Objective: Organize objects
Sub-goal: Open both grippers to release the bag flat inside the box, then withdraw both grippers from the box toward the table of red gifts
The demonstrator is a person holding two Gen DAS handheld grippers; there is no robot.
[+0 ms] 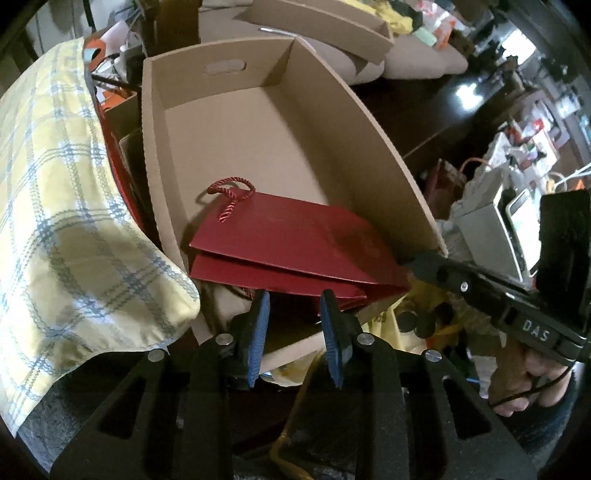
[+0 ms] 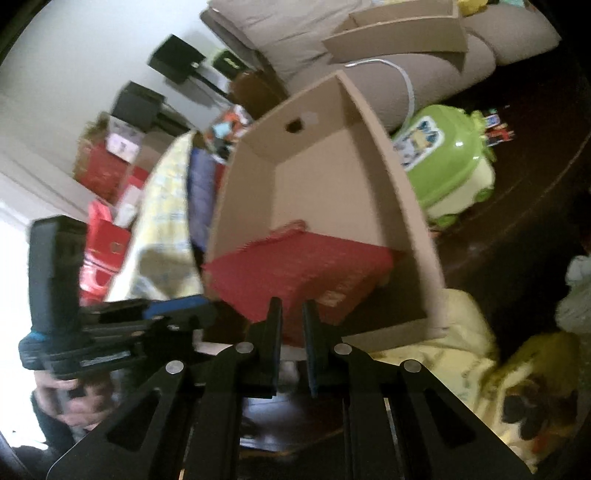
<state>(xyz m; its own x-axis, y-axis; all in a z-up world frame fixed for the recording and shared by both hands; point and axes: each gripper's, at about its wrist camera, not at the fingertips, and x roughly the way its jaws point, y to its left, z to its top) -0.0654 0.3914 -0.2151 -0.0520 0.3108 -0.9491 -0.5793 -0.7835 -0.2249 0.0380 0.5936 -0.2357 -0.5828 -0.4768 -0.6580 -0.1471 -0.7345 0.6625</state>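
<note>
An open cardboard box holds a flat red paper bag with a twisted rope handle. The bag lies at the box's near end, and its bottom sticks out over the near wall. My left gripper points down at the bag's near edge. Its blue pads stand apart and nothing is pressed between them. In the right wrist view my right gripper is shut on the red bag at its near edge. The left wrist view shows the right gripper at the bag's right corner.
A yellow plaid cloth hangs left of the box. A green toy stands on its right. Beige cushions carry another cardboard tray behind. Yellow bags and clutter lie near the front. Red bags pile at the left.
</note>
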